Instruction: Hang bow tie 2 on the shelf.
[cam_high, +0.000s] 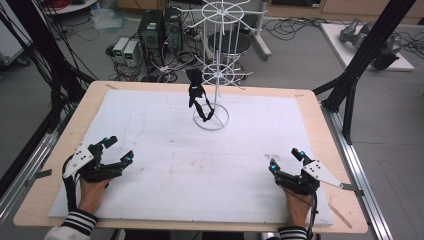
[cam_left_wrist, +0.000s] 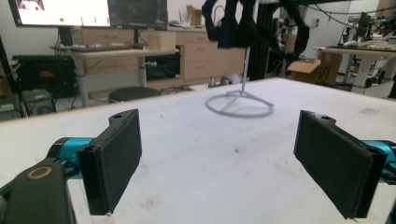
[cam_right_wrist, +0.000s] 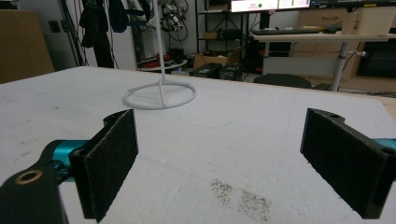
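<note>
White rack (cam_high: 218, 75) holds black straps (cam_high: 199, 97); no legible writing.

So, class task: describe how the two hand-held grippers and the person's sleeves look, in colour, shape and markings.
Each of the two, the left gripper and the right gripper, is black, with two flat, rectangular, foam-faced jaws on teal fittings. A grey three-cornered plate tops each one. A black cable trails back past the hand. The sleeves are white with black striped cuffs.
</note>
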